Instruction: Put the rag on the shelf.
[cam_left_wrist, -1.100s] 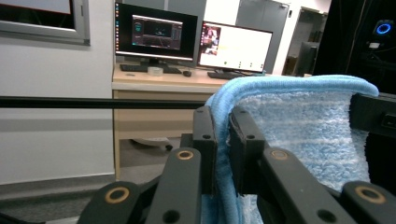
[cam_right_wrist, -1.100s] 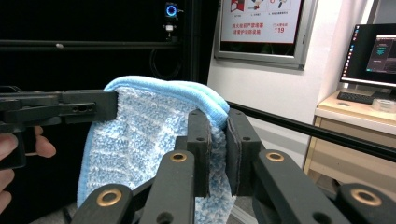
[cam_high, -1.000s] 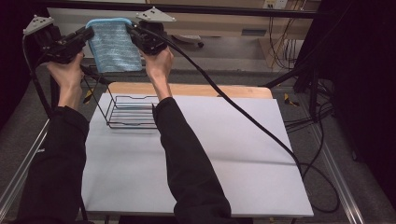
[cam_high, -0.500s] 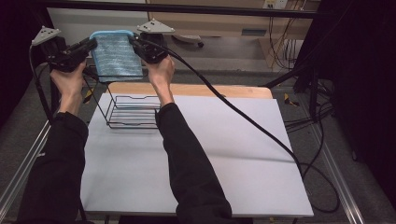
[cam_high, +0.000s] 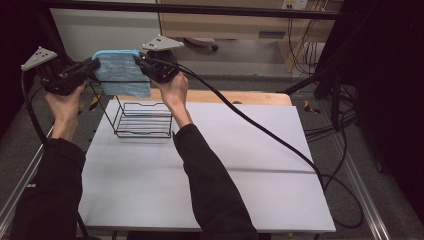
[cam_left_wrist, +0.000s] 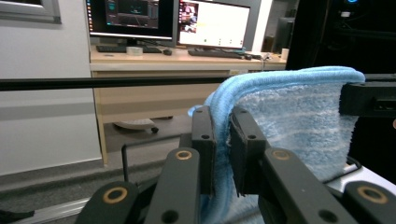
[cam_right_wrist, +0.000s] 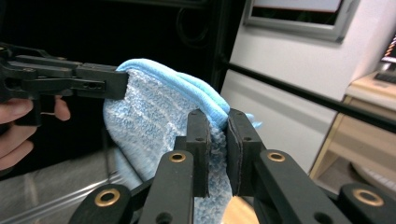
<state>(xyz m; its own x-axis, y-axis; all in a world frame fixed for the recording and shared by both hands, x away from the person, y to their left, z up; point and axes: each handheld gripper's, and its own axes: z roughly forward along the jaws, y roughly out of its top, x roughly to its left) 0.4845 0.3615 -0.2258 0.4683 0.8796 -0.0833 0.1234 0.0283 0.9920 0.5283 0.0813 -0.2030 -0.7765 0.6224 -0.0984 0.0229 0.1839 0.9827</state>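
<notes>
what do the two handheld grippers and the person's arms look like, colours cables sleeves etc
Both the left gripper and the right gripper are black, each topped by a grey three-cornered plate. Their flat black jaws sit on linkage arms with brass-coloured pivot rings and small screws. A thick black cable trails from the right gripper across the table, and a thinner one hangs from the left. The person wears long black sleeves.

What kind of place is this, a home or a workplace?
Most likely a lab or office workroom. A desk carries monitors and a keyboard, loose cables lie on the floor, and both grippers hold a blue towel above a wire rack on a white table.
</notes>
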